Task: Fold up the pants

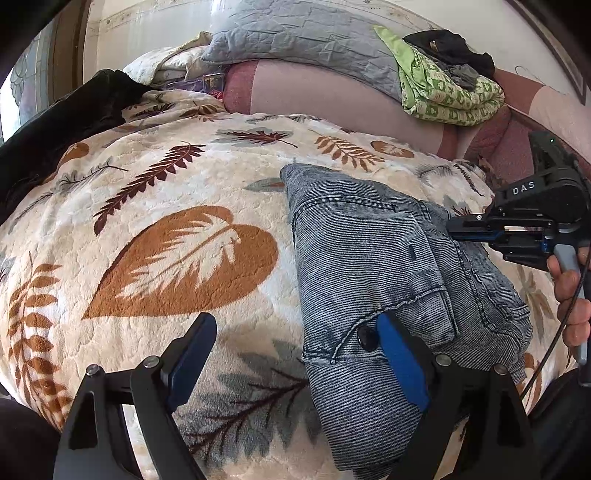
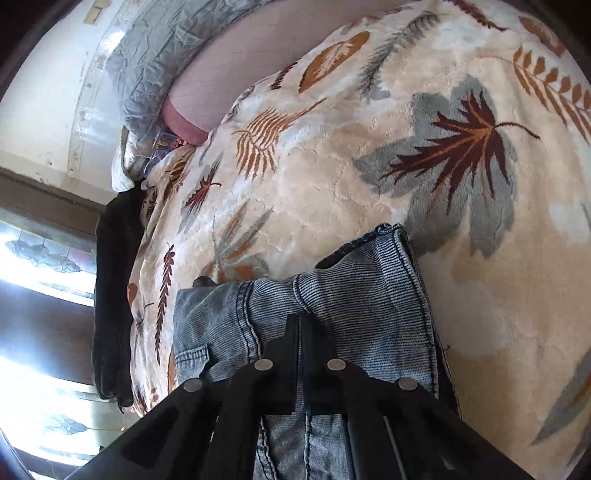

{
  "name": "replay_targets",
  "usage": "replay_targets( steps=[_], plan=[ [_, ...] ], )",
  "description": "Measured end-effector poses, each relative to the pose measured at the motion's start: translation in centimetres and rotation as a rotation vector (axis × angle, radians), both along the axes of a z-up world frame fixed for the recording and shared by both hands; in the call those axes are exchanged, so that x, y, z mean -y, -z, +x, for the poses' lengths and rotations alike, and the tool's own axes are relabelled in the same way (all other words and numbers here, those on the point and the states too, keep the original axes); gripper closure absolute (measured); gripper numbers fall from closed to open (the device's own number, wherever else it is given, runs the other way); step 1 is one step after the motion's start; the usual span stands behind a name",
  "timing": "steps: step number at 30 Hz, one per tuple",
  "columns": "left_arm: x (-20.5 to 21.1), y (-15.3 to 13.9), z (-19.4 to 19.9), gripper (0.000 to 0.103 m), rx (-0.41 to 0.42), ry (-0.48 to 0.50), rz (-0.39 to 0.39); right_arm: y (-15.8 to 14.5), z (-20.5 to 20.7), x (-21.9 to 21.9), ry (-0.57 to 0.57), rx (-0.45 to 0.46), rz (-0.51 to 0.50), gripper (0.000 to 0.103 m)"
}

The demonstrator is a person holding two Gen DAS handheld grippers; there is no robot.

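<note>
Folded grey-blue denim pants [image 1: 373,266] lie on a cream leaf-print blanket [image 1: 166,206]. My left gripper [image 1: 295,336] is open just above the blanket; its right blue pad [image 1: 400,360] rests over the pants' waistband near a dark button [image 1: 366,336], its left pad over bare blanket. My right gripper [image 1: 456,228] comes in from the right, shut on the pants' upper fold. In the right wrist view the pants [image 2: 354,291] sit under the closed black fingers [image 2: 301,332], which pinch the denim.
Grey quilted pillow [image 1: 295,33], pink sheet [image 1: 314,96] and a green patterned cloth pile [image 1: 447,92] lie at the bed's far side. A black garment [image 1: 62,122] lies at the far left. A window [image 2: 37,258] shows beyond the bed edge.
</note>
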State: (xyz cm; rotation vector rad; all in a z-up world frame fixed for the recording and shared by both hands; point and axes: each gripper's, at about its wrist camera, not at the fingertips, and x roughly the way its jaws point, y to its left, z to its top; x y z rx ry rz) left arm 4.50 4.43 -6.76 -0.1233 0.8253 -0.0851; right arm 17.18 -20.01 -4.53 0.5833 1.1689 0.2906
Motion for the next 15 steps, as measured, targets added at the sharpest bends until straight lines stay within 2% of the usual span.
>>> replay_targets(
  steps=[1,3,4,5,7,10,12,15],
  plan=[
    [0.0,0.0,0.0,0.014,0.000,0.002,0.001,-0.7,-0.7,-0.3,-0.016,0.018,-0.033,0.094],
    [-0.1,0.1,0.0,0.014,-0.002,0.001,-0.001,-0.9,-2.3,-0.5,-0.025,0.045,-0.049,0.075],
    [-0.1,0.1,0.1,0.012,-0.003,-0.001,-0.004,-0.2,-3.1,-0.5,-0.014,0.029,-0.095,0.051],
    [-0.1,0.1,0.1,0.012,-0.008,-0.002,-0.006,0.9,-3.7,-0.6,-0.026,0.016,-0.125,0.043],
    [-0.2,0.2,0.1,0.012,-0.005,-0.006,-0.009,1.0,-4.9,-0.3,-0.043,0.084,-0.124,0.044],
    [-0.4,0.2,0.0,0.011,-0.002,-0.008,-0.020,-0.5,-5.4,0.4,-0.014,0.058,-0.106,0.044],
    [-0.9,0.0,0.1,0.011,-0.013,-0.007,-0.058,-1.6,-6.0,1.4,-0.005,0.081,-0.046,0.043],
    [-2.0,-0.3,0.3,0.012,-0.027,-0.005,-0.140,-2.5,-7.0,3.7,0.042,0.091,-0.055,0.038]
  ],
)
